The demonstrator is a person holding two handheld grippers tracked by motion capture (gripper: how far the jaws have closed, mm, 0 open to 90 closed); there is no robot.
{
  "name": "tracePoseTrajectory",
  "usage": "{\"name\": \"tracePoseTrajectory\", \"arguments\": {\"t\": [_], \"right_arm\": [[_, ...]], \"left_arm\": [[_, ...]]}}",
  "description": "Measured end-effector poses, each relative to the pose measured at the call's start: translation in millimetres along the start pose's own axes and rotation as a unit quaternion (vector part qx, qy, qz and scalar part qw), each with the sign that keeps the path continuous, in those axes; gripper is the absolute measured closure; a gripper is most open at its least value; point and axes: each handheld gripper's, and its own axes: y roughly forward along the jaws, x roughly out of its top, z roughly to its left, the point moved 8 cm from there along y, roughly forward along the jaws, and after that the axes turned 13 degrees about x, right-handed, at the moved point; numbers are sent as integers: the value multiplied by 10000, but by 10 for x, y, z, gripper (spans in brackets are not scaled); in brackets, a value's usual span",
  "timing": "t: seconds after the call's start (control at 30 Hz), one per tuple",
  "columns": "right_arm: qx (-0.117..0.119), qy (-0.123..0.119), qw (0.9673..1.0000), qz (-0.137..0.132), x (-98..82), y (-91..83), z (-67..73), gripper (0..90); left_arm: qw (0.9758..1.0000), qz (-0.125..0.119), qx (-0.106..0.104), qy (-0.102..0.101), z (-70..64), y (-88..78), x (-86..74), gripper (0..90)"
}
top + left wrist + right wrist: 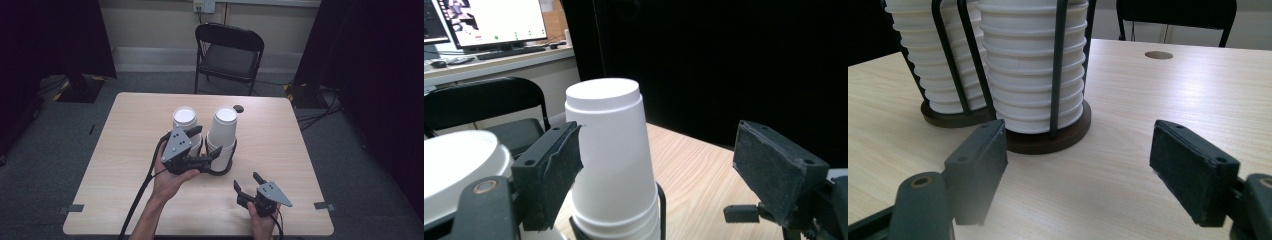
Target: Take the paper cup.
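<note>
We are starting nearest to us, where the right gripper (247, 184) is resting low over the near right part of the table (280, 145), its jaws spread wide and holding nothing; through the right gripper view we are looking at the dark round base (1048, 137) of the taller stack and the wire bars rising around it. A little farther in, the left gripper (206, 142) is reaching between the two stacks, jaws parted on either side of the top cup (609, 145) of the right-hand cup stack (221, 132) — one pad looks just beside the cup wall, the other well apart, so nothing is gripped yet. The left-hand cup stack (185, 125) is standing just beside it, lower. To take the top cup cleanly, we are judging it best to centre the jaws on the cup, close gently so the thin wall does not crush, and lift straight up — the right gripper could steady the base. Beyond the table, a black folding chair (228, 56) is standing.
</note>
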Motion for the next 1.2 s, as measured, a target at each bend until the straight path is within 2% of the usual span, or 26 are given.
{"name": "tracePoseTrajectory", "arguments": {"t": [0.03, 0.23, 0.27, 0.33, 0.43, 0.57, 0.63, 0.73, 0.83, 0.93, 1.03, 1.2], "right_arm": [[6, 0, 10000, 3, 0, 0, 0, 226], [2, 0, 10000, 4, 0, 1, 0, 226], [3, 1, 10000, 5, 0, 1, 0, 226], [4, 2, 10000, -1, 0, 1, 0, 226], [14, -11, 10000, 17, -1, 4, 2, 227], [20, -18, 10000, 23, -1, 8, 2, 228], [28, -8, 10000, 24, -2, 7, 2, 228], [29, 0, 10000, 25, -2, 7, 3, 228], [32, -5, 10000, 19, -1, 5, 3, 230], [40, -19, 10000, 25, -2, 8, 5, 230], [36, -14, 10000, 29, -2, 9, 5, 230], [35, -1, 10000, 28, -3, 6, 4, 230]], "left_arm": [[10000, -20, -55, 10, -8, 31, 31, 191], [10000, 23, -44, 49, 10, 138, 111, 198], [9999, 69, -14, 105, 17, 155, 123, 199], [9999, 64, -60, 111, 22, 188, 152, 193], [9997, 188, -105, 68, 59, 278, 189, 176], [9993, 308, -149, 115, 71, 373, 216, 164], [9990, 367, -234, 108, 63, 419, 231, 156], [9985, 480, -223, 164, 52, 463, 247, 159], [9979, 606, -115, 209, 72, 524, 264, 159], [9974, 684, -151, 138, 94, 583, 267, 160], [9967, 778, -158, 172, 109, 674, 244, 161], [9966, 804, -95, 170, 121, 747, 238, 162]]}}
